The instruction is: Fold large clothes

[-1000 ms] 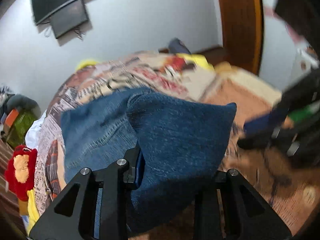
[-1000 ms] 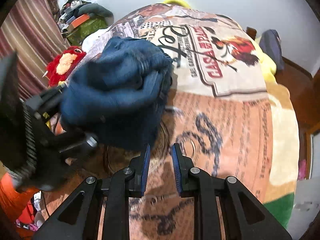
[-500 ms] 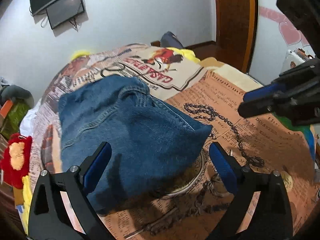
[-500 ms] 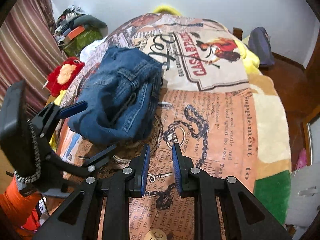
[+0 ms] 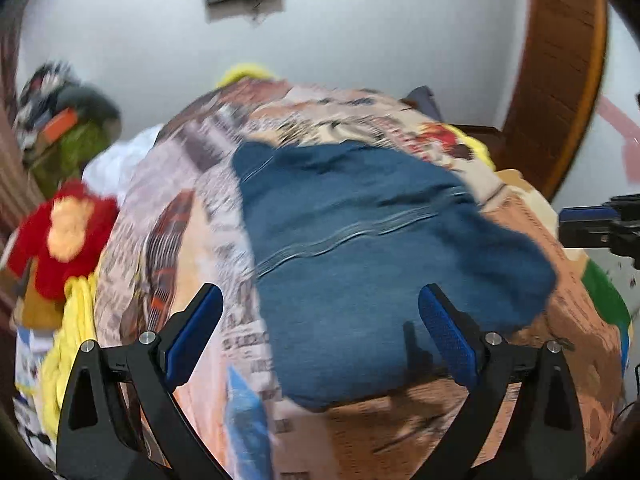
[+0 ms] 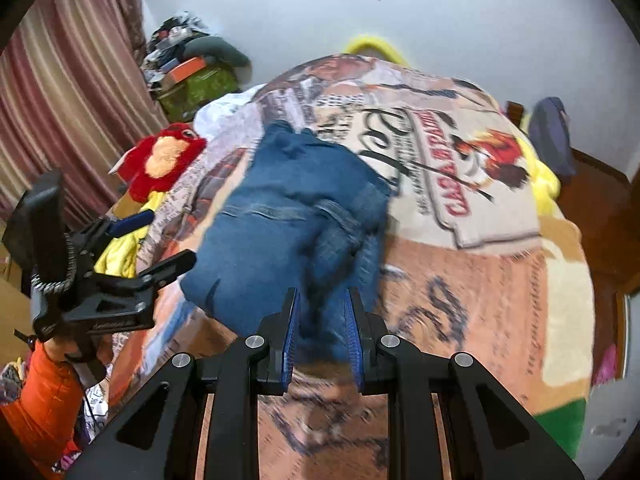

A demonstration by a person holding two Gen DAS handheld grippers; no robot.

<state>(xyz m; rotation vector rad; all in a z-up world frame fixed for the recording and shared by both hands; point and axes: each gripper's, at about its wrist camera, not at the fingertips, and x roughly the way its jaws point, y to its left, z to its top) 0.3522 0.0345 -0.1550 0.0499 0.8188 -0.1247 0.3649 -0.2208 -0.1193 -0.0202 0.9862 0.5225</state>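
Two grippers hang over the bed, neither holding cloth; at the far left a red plush toy (image 5: 60,236) lies by the bed's edge, beside yellow fabric (image 5: 68,340); next comes the left gripper (image 5: 320,332), its jaws spread wide with nothing between them, just short of the near edge of the folded denim jeans (image 5: 368,264); the jeans lie as a compact bundle on the printed blanket (image 6: 460,264), roughly mid-bed and toward its left side; the right gripper (image 6: 320,334), jaws drawn narrow and empty, hovers above the bundle's near corner; further right the blanket lies bare. By my reading the folding is nearly complete; the bundle looks lumpy at its right edge, so a smoothing or squaring press may remain.
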